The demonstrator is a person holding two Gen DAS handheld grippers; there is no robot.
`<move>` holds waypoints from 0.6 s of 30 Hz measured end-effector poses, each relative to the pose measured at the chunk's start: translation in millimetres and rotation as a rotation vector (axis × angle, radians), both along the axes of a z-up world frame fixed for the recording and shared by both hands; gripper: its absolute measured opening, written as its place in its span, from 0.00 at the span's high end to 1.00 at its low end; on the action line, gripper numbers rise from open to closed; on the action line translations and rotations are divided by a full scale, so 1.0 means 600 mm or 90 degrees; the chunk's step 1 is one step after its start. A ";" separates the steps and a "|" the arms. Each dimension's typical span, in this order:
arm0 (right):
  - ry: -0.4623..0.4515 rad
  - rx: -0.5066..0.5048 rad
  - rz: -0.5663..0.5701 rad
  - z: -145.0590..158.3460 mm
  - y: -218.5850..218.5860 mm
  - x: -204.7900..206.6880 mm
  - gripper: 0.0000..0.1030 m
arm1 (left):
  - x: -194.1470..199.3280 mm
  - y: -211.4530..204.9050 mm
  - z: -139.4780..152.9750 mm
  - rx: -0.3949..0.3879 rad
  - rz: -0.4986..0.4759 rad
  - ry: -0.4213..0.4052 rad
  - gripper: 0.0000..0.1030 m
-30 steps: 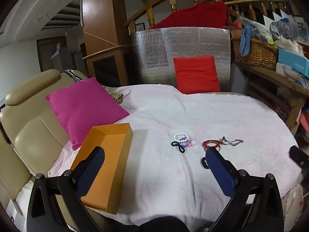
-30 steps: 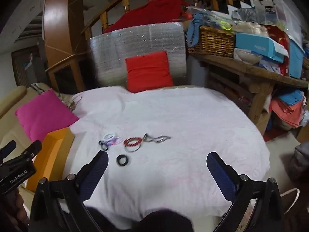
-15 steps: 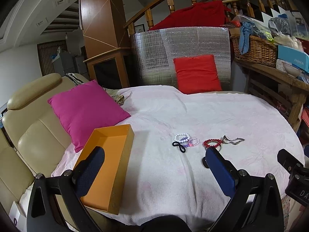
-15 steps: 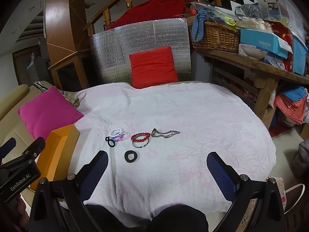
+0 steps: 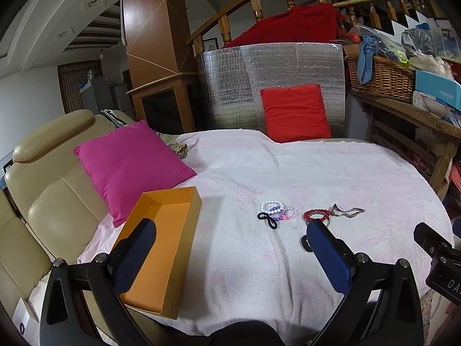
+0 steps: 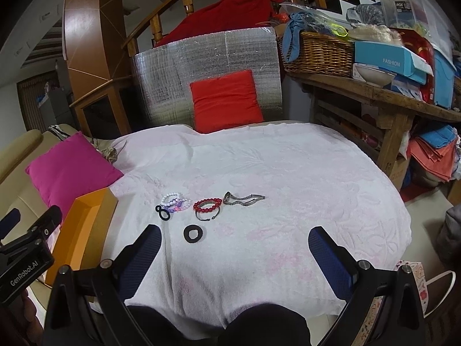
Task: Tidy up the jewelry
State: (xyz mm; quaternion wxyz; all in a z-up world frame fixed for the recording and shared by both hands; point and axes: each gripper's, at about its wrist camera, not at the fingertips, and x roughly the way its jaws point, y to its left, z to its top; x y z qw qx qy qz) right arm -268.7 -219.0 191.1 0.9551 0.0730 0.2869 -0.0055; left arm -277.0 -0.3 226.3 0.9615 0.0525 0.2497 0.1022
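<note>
Several pieces of jewelry lie in a row on the white cloth (image 6: 288, 173): a black hair tie (image 6: 163, 212), white and purple bead bracelets (image 6: 175, 200), a red bead bracelet (image 6: 207, 204), a silver chain (image 6: 243, 199) and a black ring band (image 6: 193, 233). An open orange box (image 5: 164, 239) lies at the cloth's left edge. My left gripper (image 5: 230, 248) is open and empty, its left finger over the box. My right gripper (image 6: 233, 248) is open and empty, short of the black band. In the left wrist view the red bracelet (image 5: 316, 214) sits just beyond my right finger.
A pink cushion (image 5: 129, 164) leans on the beige sofa (image 5: 49, 201) at the left. A red cushion (image 5: 294, 112) stands against a silver panel at the back. A wooden table (image 6: 374, 95) with a basket and boxes stands at the right.
Both grippers have moved forward towards the jewelry. The right gripper now shows at the right edge of the left wrist view. Nothing was taken hold of.
</note>
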 end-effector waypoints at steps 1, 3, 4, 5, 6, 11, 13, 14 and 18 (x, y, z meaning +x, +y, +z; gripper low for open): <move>-0.002 0.001 0.000 -0.001 -0.001 0.001 0.00 | 0.001 0.000 -0.001 0.001 0.000 0.001 0.00; -0.007 -0.002 0.000 -0.006 -0.001 0.002 0.00 | 0.003 0.000 -0.004 0.003 0.000 0.002 0.00; -0.002 -0.006 0.000 -0.008 0.004 0.004 0.00 | 0.004 0.001 -0.006 0.005 0.000 0.003 0.00; 0.000 -0.006 0.001 -0.010 0.004 0.007 0.00 | 0.005 0.001 -0.007 0.005 0.000 0.004 0.00; 0.003 -0.011 0.002 -0.013 0.006 0.009 0.00 | 0.007 0.001 -0.009 0.006 0.000 0.006 0.00; 0.009 -0.007 -0.002 -0.017 0.003 0.018 0.00 | 0.015 0.002 -0.016 0.010 -0.001 0.013 0.00; 0.011 -0.004 -0.004 -0.019 0.000 0.021 0.00 | 0.018 0.003 -0.017 0.010 0.000 0.016 0.00; 0.013 0.000 -0.005 -0.018 -0.002 0.022 0.00 | 0.019 0.003 -0.018 0.011 0.001 0.017 0.00; 0.026 0.005 -0.007 -0.017 -0.006 0.030 0.00 | 0.022 0.003 -0.018 0.012 0.002 0.017 0.00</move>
